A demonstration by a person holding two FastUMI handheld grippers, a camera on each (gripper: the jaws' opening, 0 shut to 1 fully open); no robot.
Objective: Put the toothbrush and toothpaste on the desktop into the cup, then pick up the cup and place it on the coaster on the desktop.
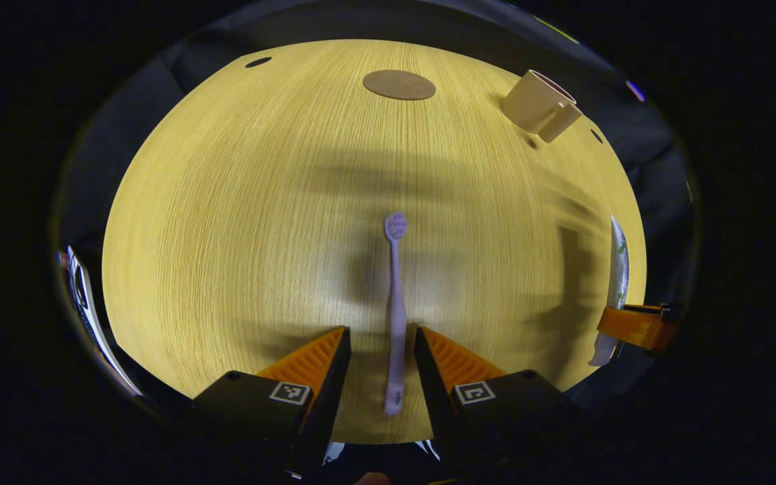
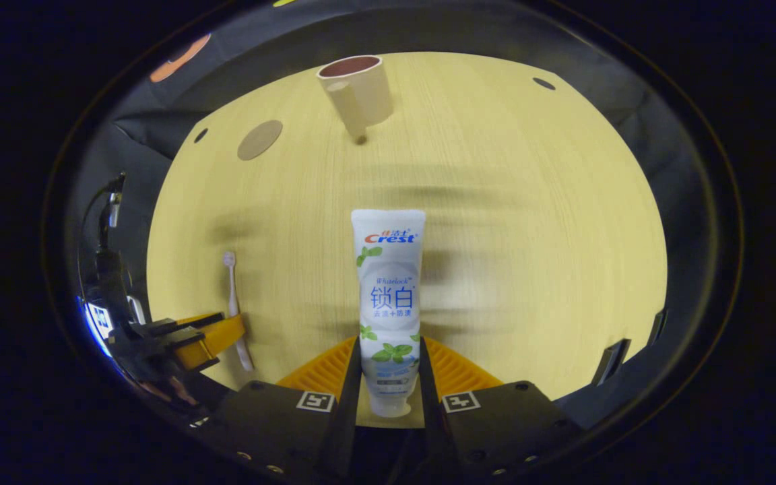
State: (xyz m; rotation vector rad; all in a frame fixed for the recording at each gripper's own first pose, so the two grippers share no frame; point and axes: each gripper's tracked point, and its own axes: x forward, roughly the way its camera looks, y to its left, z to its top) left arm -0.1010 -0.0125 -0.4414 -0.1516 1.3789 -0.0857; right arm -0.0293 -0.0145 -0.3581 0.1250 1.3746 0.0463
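You had the left claw (image 1: 382, 350) spread around the toothbrush (image 1: 395, 316), fingers either side of the handle and not yet touching. The right claw (image 2: 390, 367) bracketed the toothpaste (image 2: 388, 296) near its cap end; whether both fingers pressed it, I couldn't tell. Both items lay flat on the table (image 1: 226, 236). The risk, as I judged it: that thin handle could roll or slip out on closing, and the soft tube could sag or buckle. The cup (image 2: 356, 91) stood far off and could tip from a long item dropped in off-centre. The count was one toothbrush, one toothpaste, one cup, one coaster (image 1: 399, 85), two claws.
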